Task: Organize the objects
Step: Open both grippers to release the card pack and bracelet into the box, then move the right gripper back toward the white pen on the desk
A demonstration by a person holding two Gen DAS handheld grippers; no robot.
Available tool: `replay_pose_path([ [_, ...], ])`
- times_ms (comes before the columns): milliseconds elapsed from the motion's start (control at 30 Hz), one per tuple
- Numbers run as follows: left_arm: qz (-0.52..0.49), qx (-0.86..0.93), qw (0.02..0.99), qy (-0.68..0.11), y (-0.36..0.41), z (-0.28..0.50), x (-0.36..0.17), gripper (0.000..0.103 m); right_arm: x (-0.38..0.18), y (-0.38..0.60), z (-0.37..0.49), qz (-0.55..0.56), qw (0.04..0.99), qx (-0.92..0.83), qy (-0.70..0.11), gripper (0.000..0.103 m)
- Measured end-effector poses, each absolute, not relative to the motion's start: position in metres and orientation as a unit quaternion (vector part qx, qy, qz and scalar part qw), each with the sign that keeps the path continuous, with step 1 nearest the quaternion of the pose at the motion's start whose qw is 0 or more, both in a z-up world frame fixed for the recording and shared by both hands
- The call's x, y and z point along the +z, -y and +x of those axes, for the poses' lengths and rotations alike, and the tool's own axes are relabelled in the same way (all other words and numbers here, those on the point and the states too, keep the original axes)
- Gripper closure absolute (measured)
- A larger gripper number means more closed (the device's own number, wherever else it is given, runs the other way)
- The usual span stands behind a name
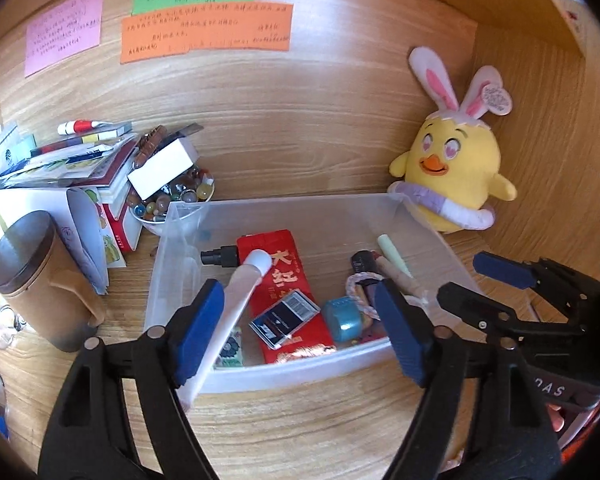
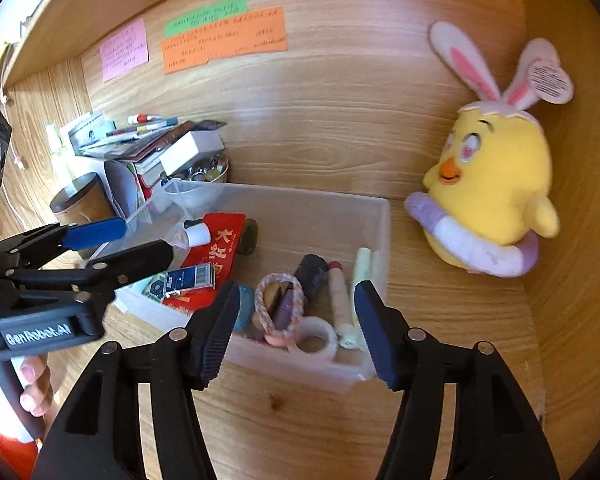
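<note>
A wooden desk (image 1: 300,432) holds everything, with a wooden back wall behind it. Three sticky notes (image 1: 206,32) in pink, green and orange are stuck on that wall.

A clear plastic bin (image 1: 292,376) sits in the middle of the desk. To its far right a yellow chick toy (image 1: 456,168) with bunny ears leans in the corner. To the far left is a pile of books (image 1: 68,160) with a white box (image 1: 164,168) on top, next to a bowl of marbles (image 1: 172,200). A brown cup (image 1: 40,276) with a dark lid stands near the left side of the bin.

The left gripper (image 1: 300,320) hangs over the near edge of the bin and points into it. Its two blue pads are wide apart. A white tube (image 1: 228,312) leans on the inner side of the left pad, with its round cap over the bin. The other pad does not touch it, so nothing is squeezed.

The right gripper (image 2: 296,328) hangs over the near right end of the bin. Its pads are wide apart too and hold nothing. In the right wrist view, fingers (image 2: 34,384) wrap the handle of the left gripper.

Inside the bin lie a red packet (image 1: 288,288), a small blue card box (image 1: 284,318), a teal cap (image 1: 342,318), a braided ring (image 2: 280,304), a roll of clear tape (image 2: 314,340) and a pale green stick (image 1: 394,254).
</note>
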State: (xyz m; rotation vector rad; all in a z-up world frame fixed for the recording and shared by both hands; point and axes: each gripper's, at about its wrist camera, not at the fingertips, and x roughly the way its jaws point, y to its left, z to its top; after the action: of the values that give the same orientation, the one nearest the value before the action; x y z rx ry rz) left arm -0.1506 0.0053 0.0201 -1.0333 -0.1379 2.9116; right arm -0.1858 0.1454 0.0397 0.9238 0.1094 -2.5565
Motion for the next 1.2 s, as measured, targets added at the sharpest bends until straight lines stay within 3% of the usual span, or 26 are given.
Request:
replay_pose_path([
  [267, -0.345, 0.937, 0.049, 0.025, -0.026, -0.129, 0.015, 0.021, 0.030, -0.178, -0.160, 0.355, 0.201, -0.912, -0.035, 0.046],
  [400, -0.367, 0.927, 0.070, 0.029, -0.039, -0.122, 0.000, 0.021, 0.016, -0.188, -0.138, 0.370, 0.202, -0.906, -0.048, 0.034],
  [500, -0.388, 0.918, 0.082, 0.019, -0.054, -0.122, -0.016, 0.022, 0.005, -0.196, -0.121, 0.379, 0.196, -0.902, -0.057, 0.033],
  [633, -0.428, 0.898, 0.103, 0.005, -0.073, -0.132, -0.039, 0.041, -0.011, -0.210, -0.104, 0.400, 0.192, -0.895, -0.048, 0.033],
  [867, -0.456, 0.881, 0.129, -0.012, -0.098, -0.149, -0.057, 0.054, -0.028, -0.231, -0.082, 0.428, 0.204, -0.880, -0.009, 0.032],
  [1000, -0.467, 0.873, 0.137, -0.026, -0.109, -0.156, -0.065, 0.071, -0.031, -0.231, -0.074, 0.429, 0.218, -0.876, -0.007, 0.028],
  [1067, -0.464, 0.875, 0.133, -0.031, -0.112, -0.158, -0.067, 0.074, -0.031, -0.226, -0.071, 0.428, 0.224, -0.876, -0.018, 0.028],
  [1167, -0.460, 0.877, 0.132, -0.037, -0.113, -0.158, -0.068, 0.091, -0.030, -0.218, -0.068, 0.423, 0.234, -0.875, -0.036, 0.027],
  [1200, -0.459, 0.878, 0.134, -0.037, -0.112, -0.156, -0.068, 0.091, -0.030, -0.215, -0.068, 0.421, 0.237, -0.875, -0.041, 0.027],
])
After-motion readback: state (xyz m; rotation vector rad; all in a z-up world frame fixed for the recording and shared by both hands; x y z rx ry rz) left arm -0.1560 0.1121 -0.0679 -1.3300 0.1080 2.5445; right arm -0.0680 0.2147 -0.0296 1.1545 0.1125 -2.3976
